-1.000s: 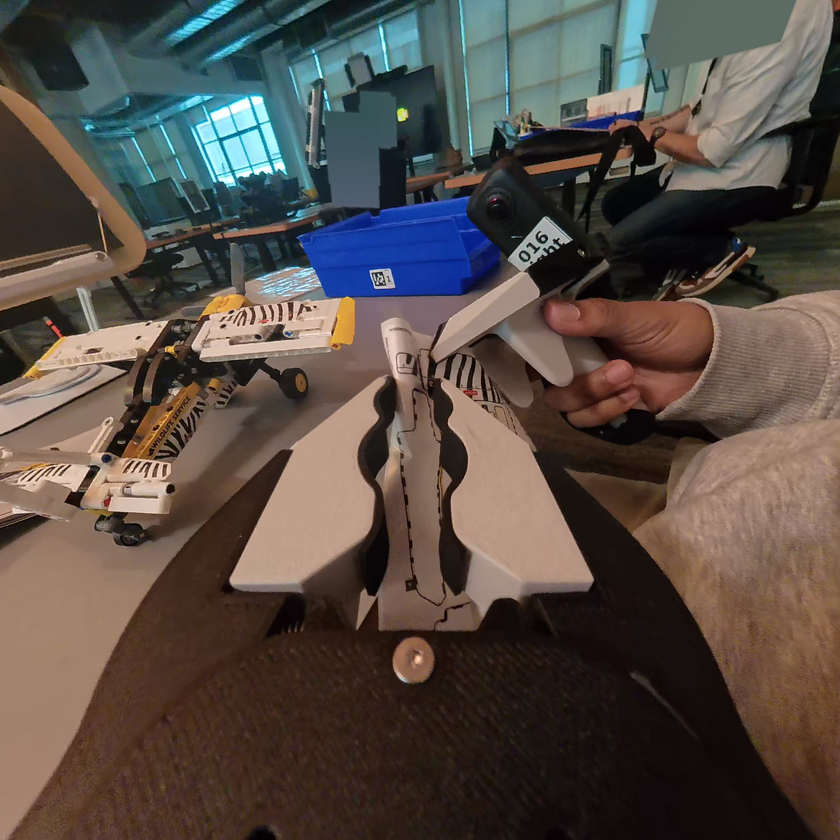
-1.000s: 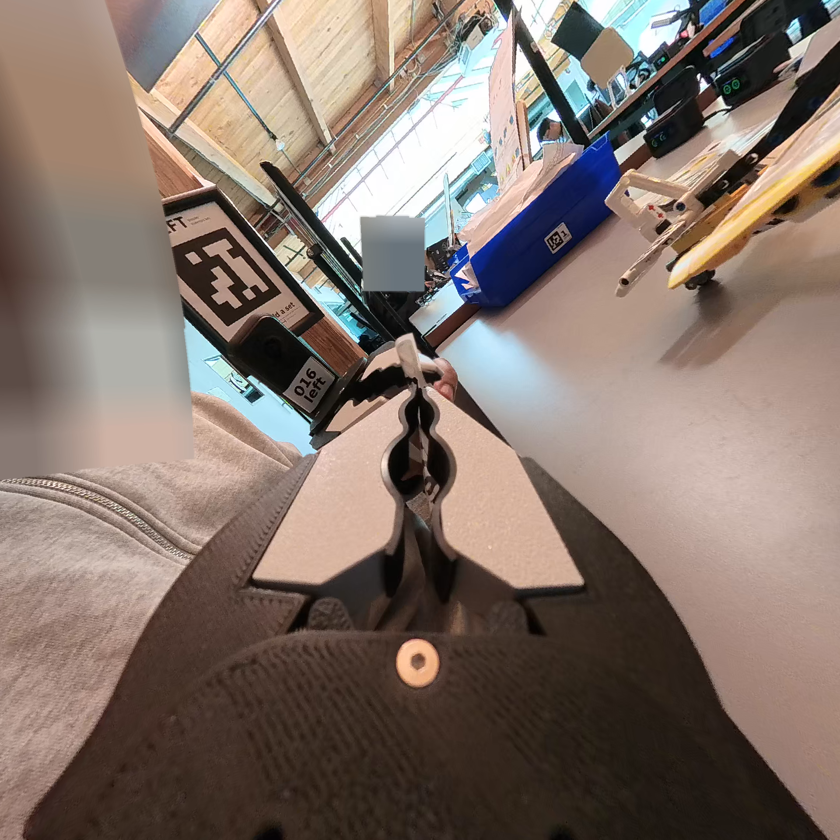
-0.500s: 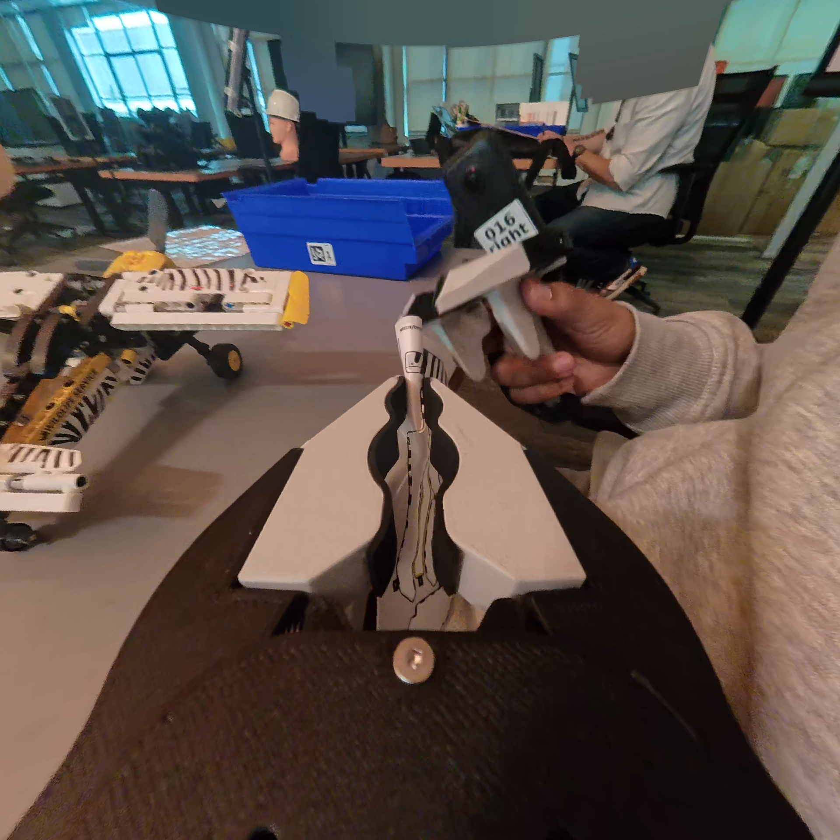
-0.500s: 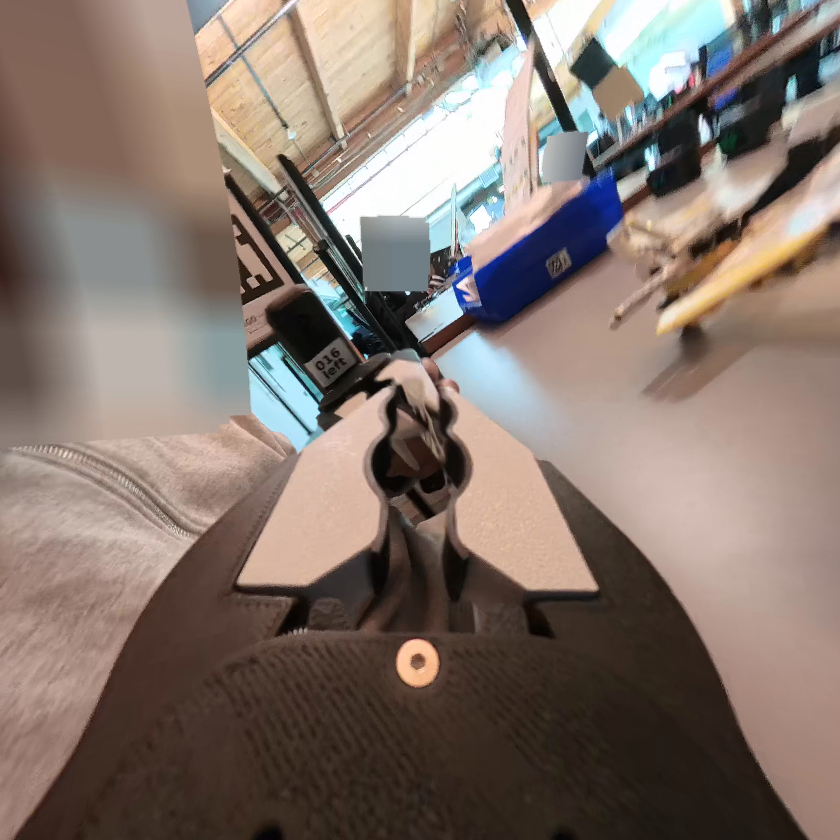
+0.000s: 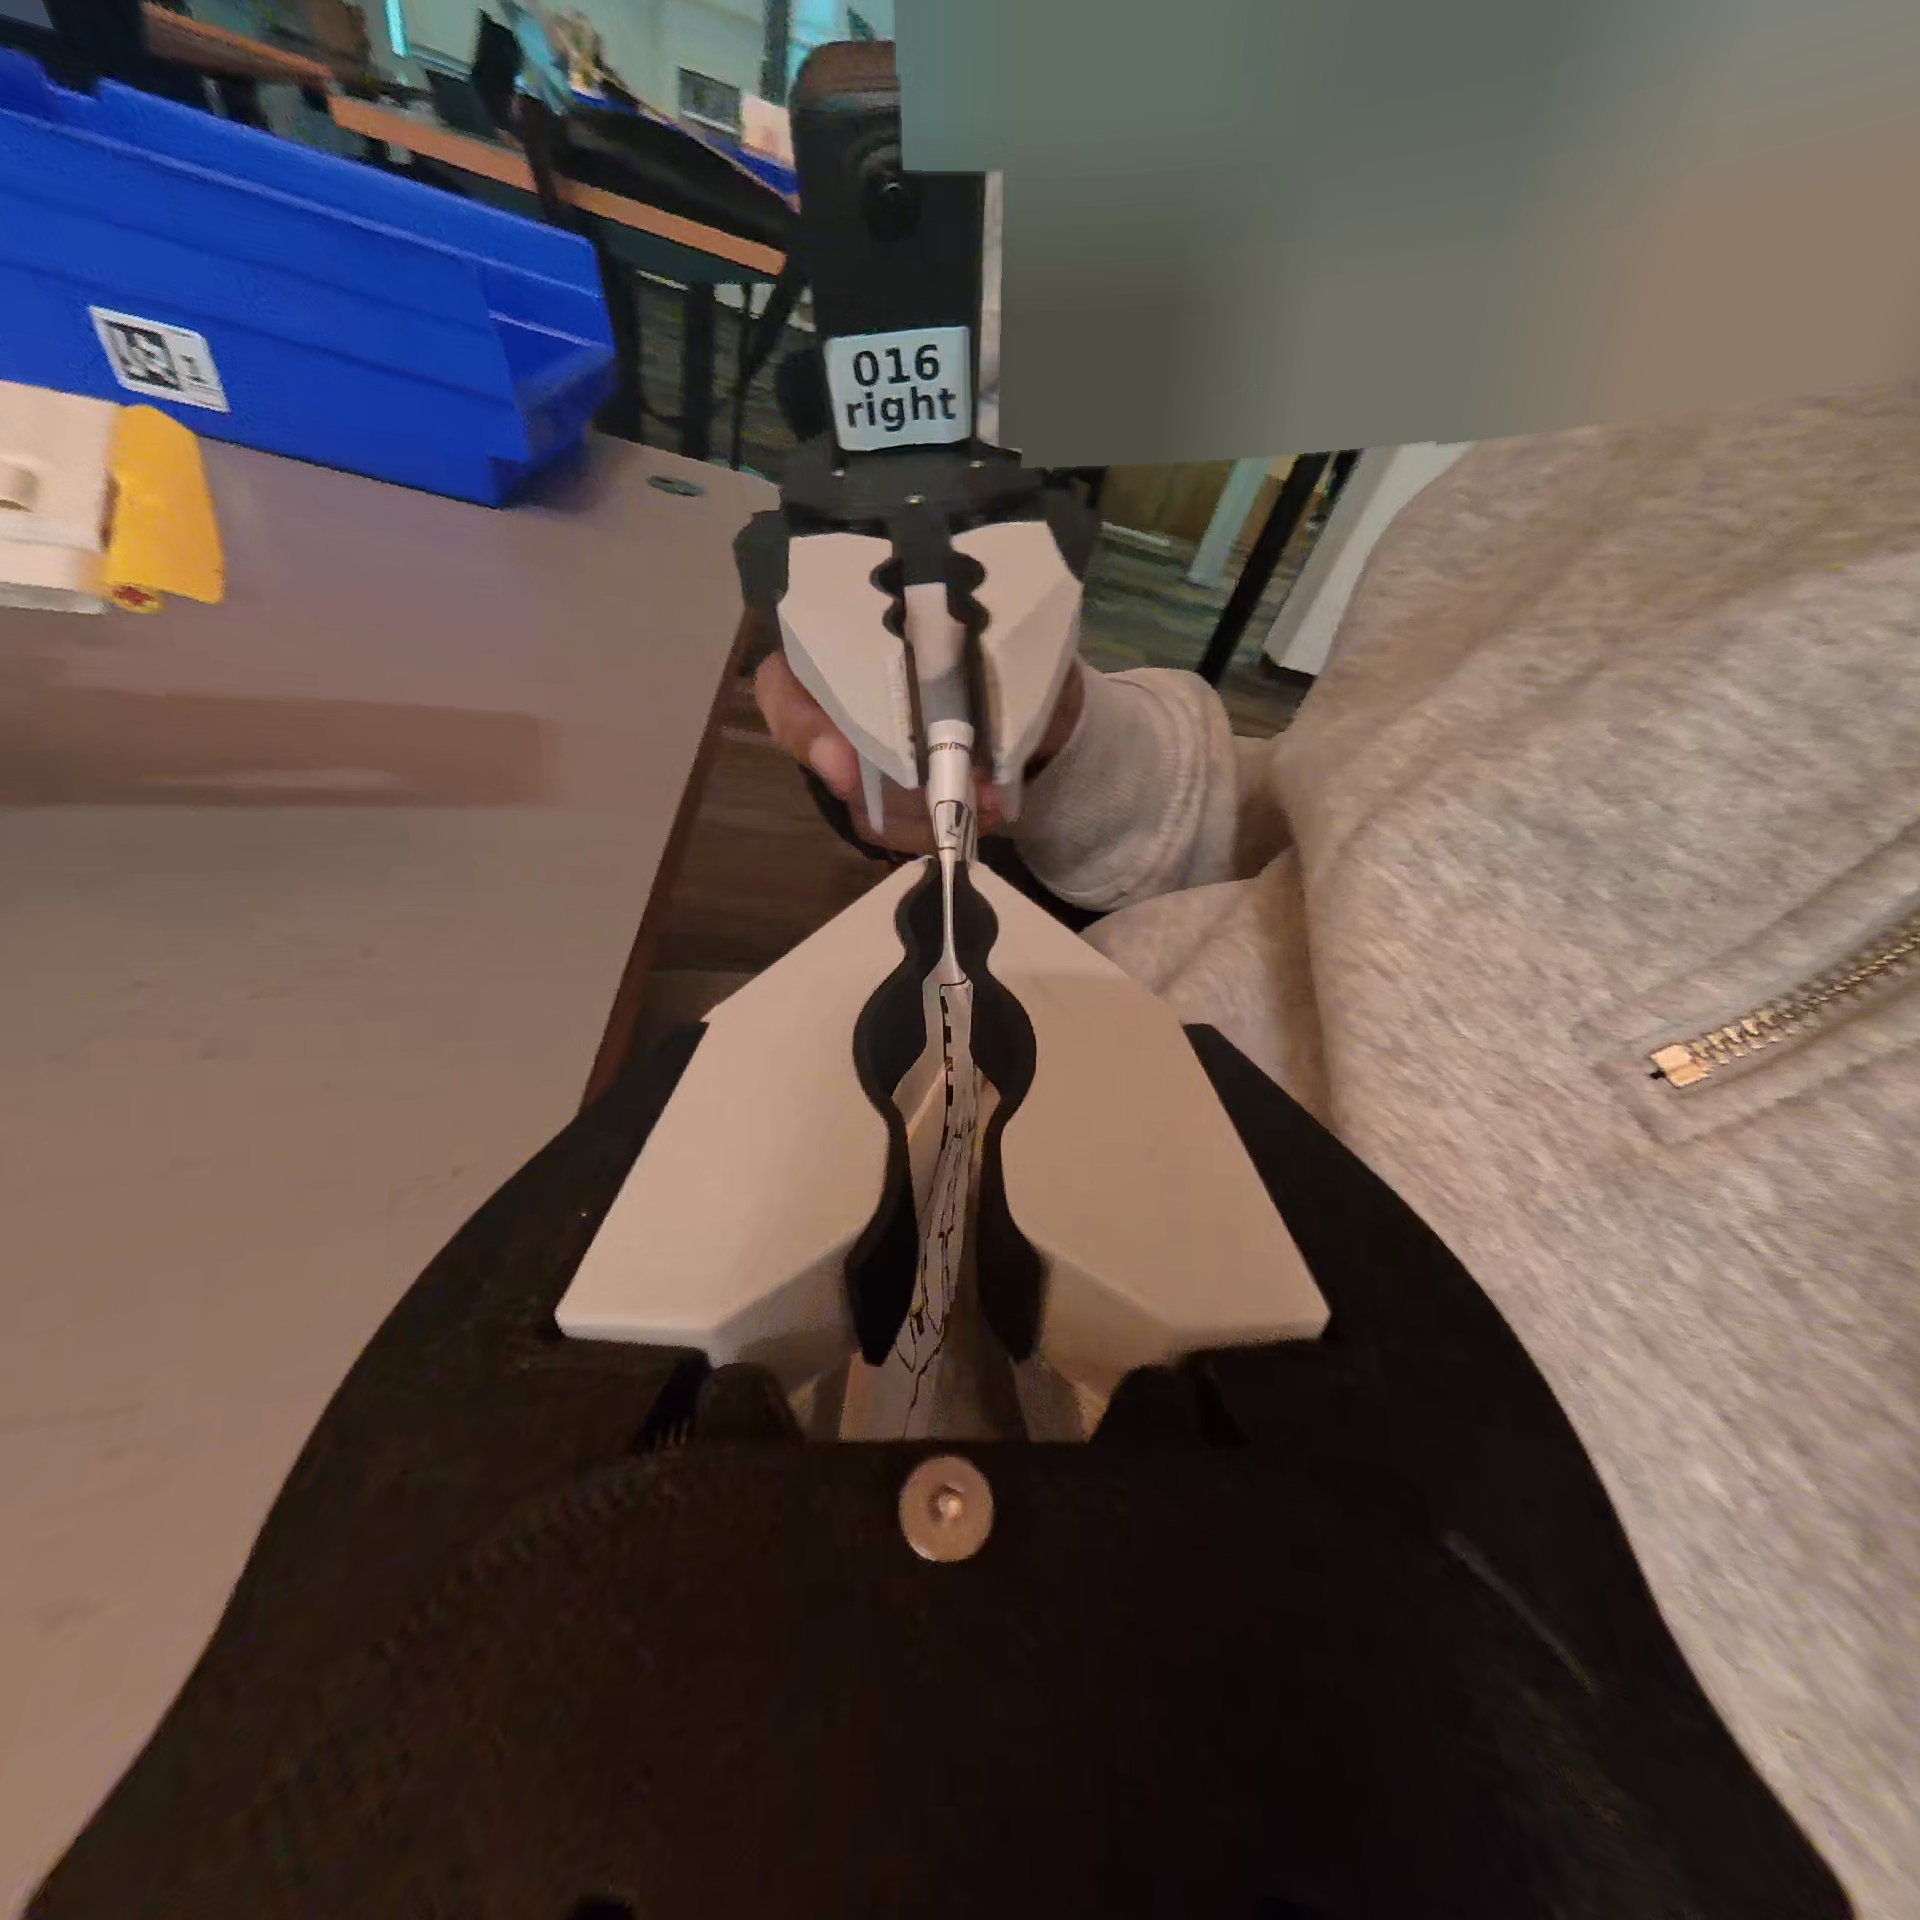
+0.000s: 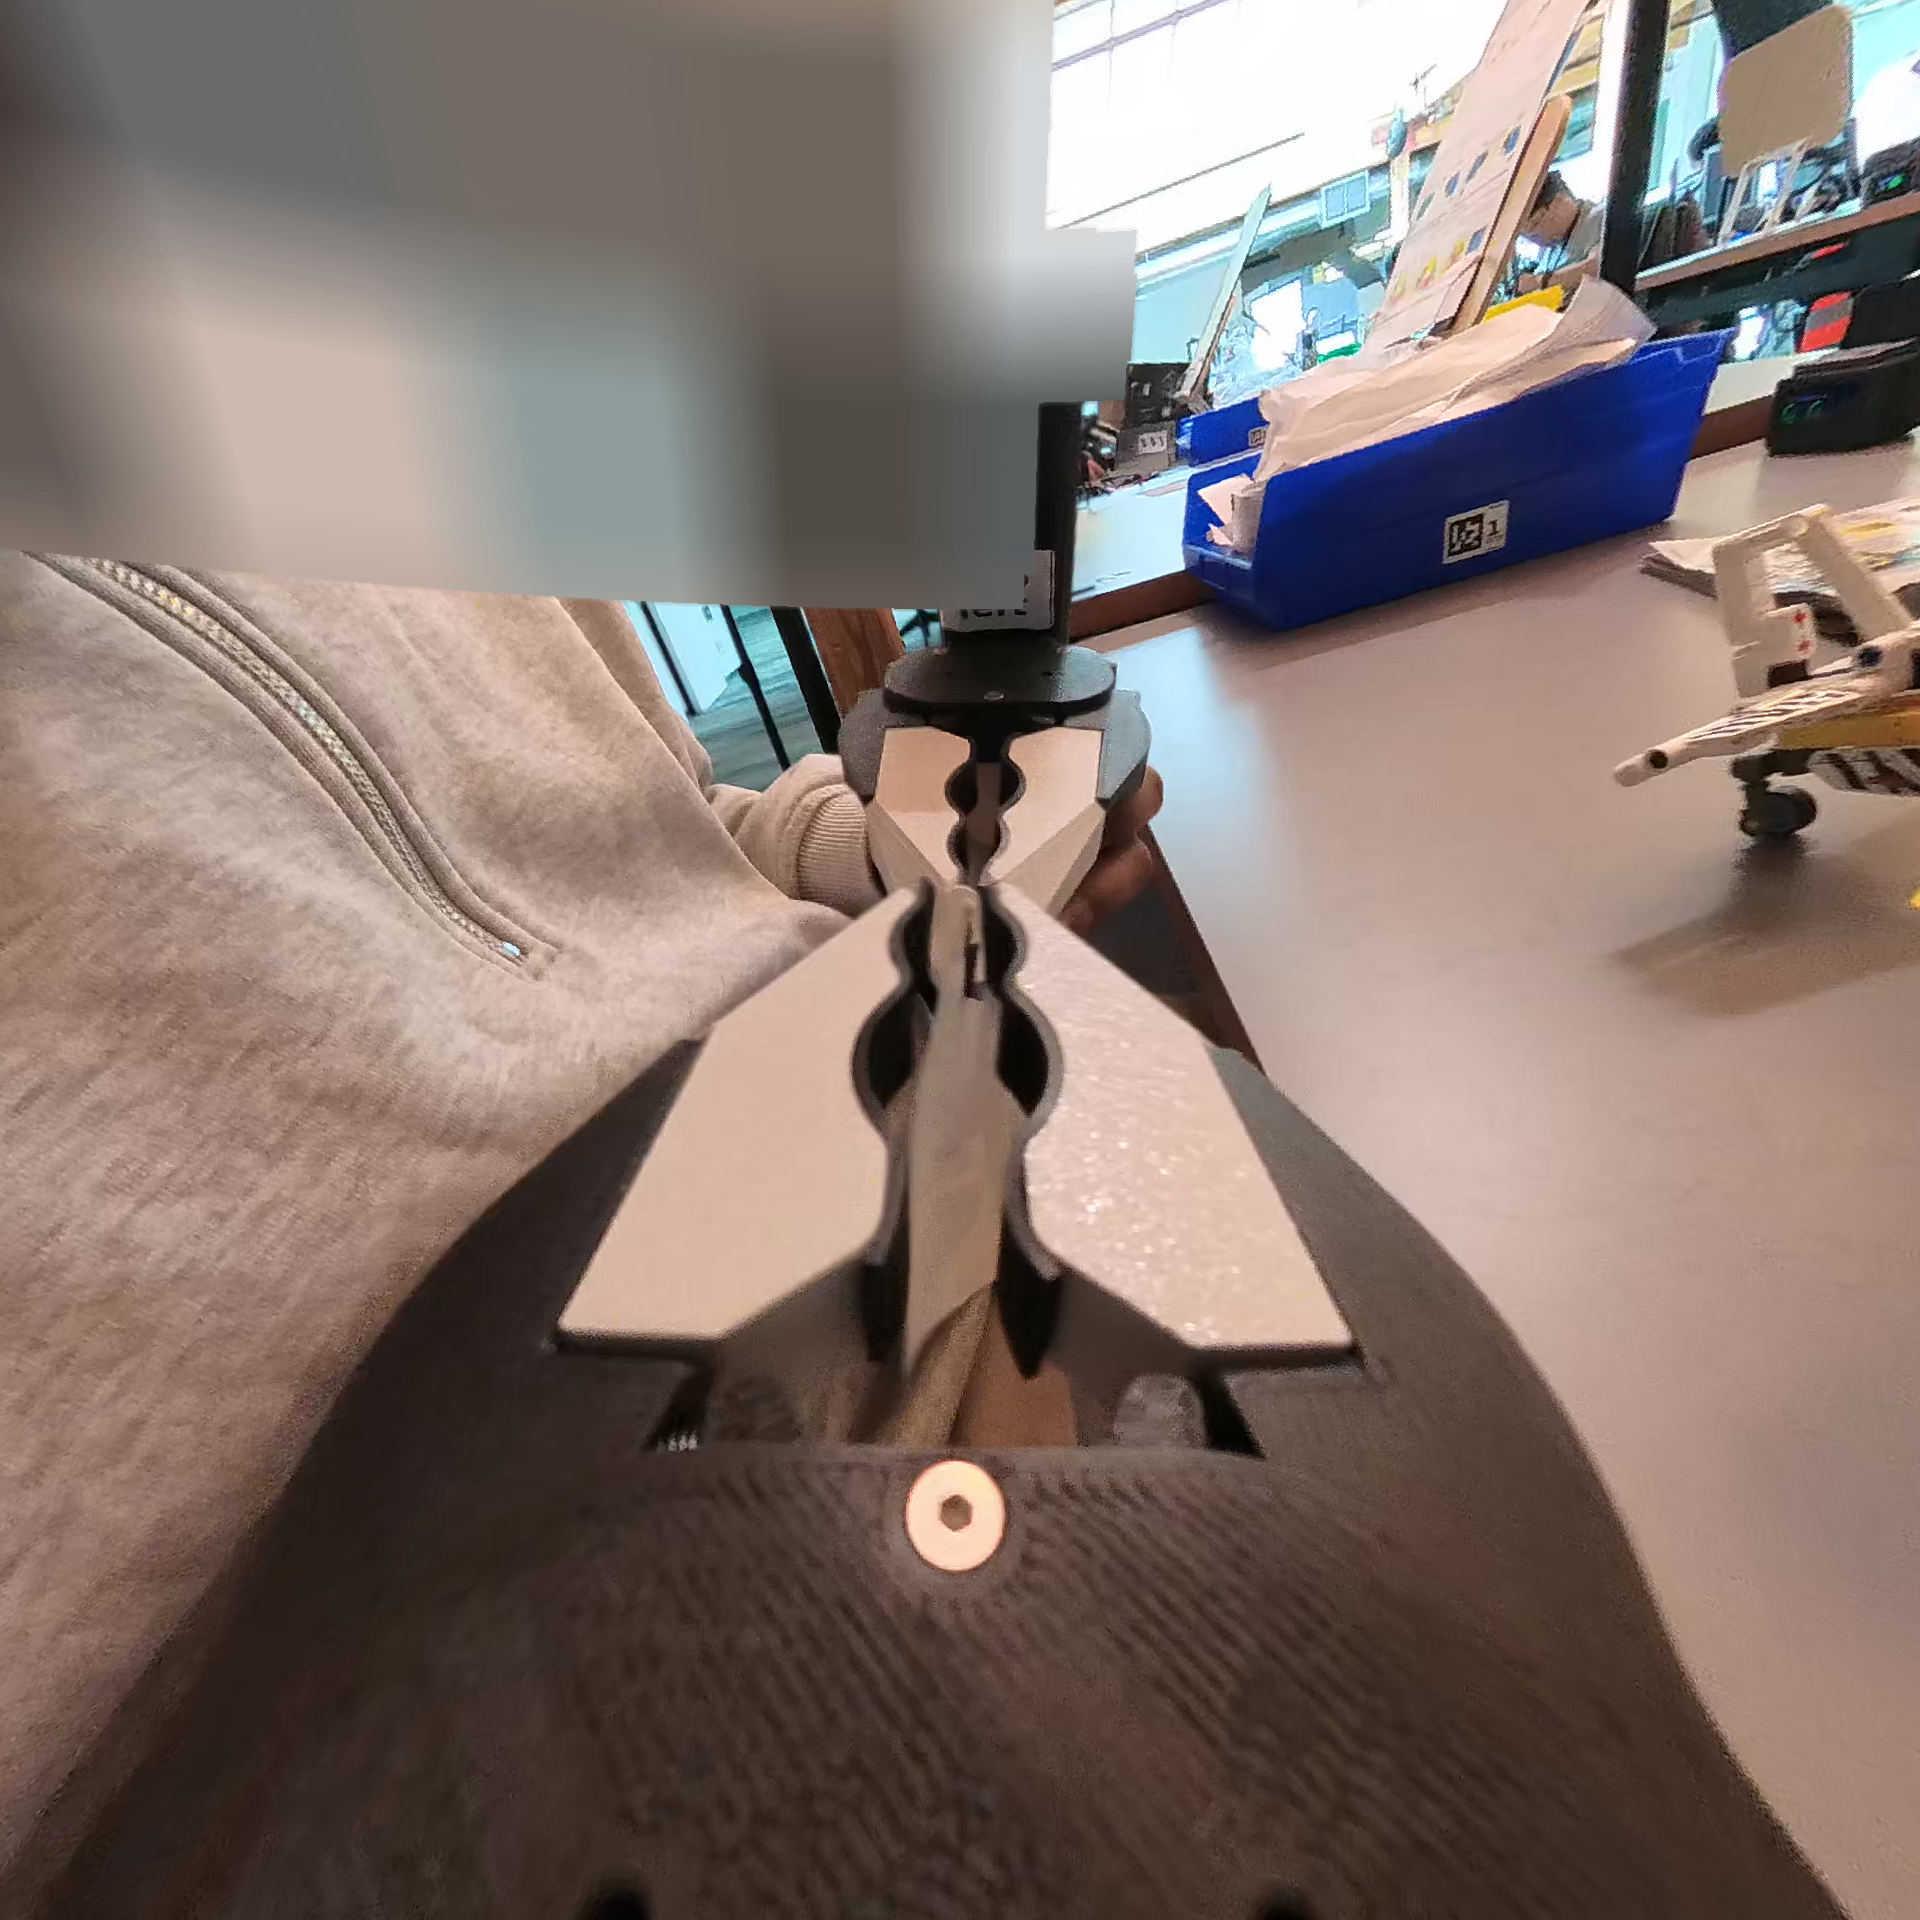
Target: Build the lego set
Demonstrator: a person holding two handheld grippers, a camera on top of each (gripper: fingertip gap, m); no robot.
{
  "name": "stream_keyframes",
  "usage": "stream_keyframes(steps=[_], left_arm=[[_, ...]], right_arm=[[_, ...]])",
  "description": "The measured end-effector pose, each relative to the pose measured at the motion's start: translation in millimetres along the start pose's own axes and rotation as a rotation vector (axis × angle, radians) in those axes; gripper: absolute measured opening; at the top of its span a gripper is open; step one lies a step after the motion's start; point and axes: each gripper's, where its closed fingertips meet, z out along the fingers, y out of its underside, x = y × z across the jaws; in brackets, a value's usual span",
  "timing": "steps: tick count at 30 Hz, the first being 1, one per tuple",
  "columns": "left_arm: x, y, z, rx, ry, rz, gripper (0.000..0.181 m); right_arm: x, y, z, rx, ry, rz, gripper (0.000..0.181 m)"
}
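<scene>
Both tools face each other tip to tip off the table's near edge, over the lap. Left tool (image 5: 954,904) is clenched on a white printed sticker sheet (image 5: 948,1164), seen edge-on, its long axis running straight ahead into the right tool (image 5: 940,800), which pinches the far end. Partly built white, yellow and zebra-striped lego plane (image 6: 1787,717) sits well apart, forward-right of the right tool. Versus a second ago: right tool swung from angled to head-on.
</scene>
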Motion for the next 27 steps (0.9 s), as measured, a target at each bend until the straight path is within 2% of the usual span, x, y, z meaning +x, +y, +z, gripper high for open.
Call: stream_keyframes(steps=[5, 8, 9, 13, 19, 23, 27], left_arm=[[-3.6, 2.9, 0.3, -0.005, -0.012, -0.016, 0.001], [-18.5, -2.0, -2.6, 0.033, -0.143, 0.042, 0.022], [-20.7, -2.5, -3.4, 0.033, -0.173, 0.074, 0.024], [-23.5, -11.6, -7.2, 0.069, -0.249, 0.151, 0.018], [-20.6, -16.9, -10.1, 0.090, -0.242, 0.159, 0.000], [-19.9, -16.5, -9.7, 0.081, -0.252, 0.182, 0.000], [-12.5, -13.6, -6.8, 0.052, -0.198, 0.177, 0.000]], right_arm=[[5.1, 3.0, -0.3, -0.011, 0.025, 0.004, 0.000], [9.7, 1.3, -1.6, 0.000, 0.041, 0.034, 0.000], [11.7, 1.4, -1.9, -0.002, 0.051, 0.042, 0.000], [18.4, 1.9, -3.6, -0.008, 0.089, 0.056, 0.000], [21.5, 1.7, -4.5, -0.004, 0.103, 0.067, 0.000], [22.2, 1.5, -5.4, -0.006, 0.108, 0.070, 0.000], [24.4, 1.6, -6.3, -0.005, 0.122, 0.079, 0.000]])
